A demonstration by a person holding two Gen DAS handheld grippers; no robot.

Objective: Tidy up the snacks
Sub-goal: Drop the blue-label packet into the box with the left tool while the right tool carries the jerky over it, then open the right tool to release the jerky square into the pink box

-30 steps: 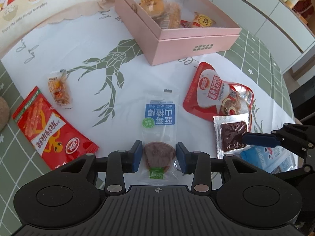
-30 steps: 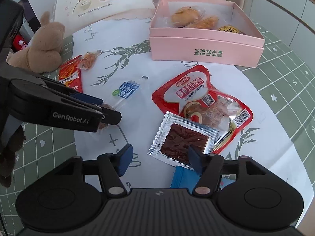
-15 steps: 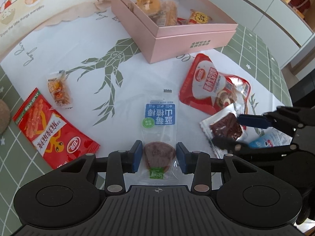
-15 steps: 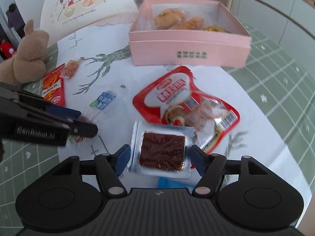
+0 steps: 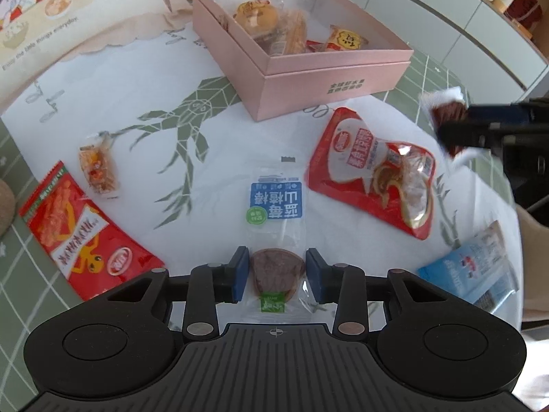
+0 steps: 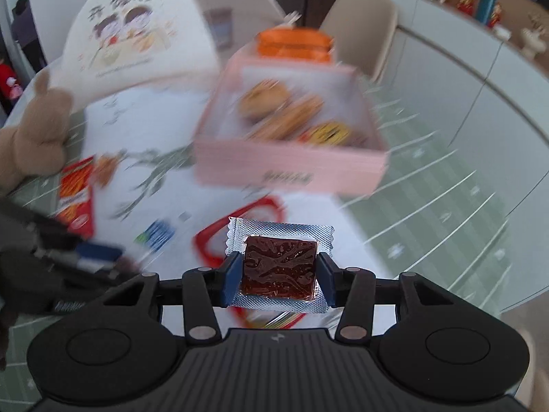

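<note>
Pink box (image 5: 329, 75) at far side of table, open, approx. three or four wrapped snacks already inside. Left outside on cloth: big red pouch (image 5: 374, 171), red chip pack (image 5: 82, 233), small orange candy (image 5: 97, 170), light-blue packet (image 5: 470, 267). Judged approx. half done.

Right gripper (image 6: 278, 274) closing, pads pressed on silver-wrapped brown square (image 6: 279, 266), lifted off table, box ahead. Left gripper (image 5: 277, 271) closing around clear hawthorn-stick packet (image 5: 276, 226), w/ small gap both sides; not gripped yet.

A home dining room: tableclothed table (image 5: 103, 103), beige chair (image 6: 360, 24), white cabinets (image 6: 446, 68), ornaments.
</note>
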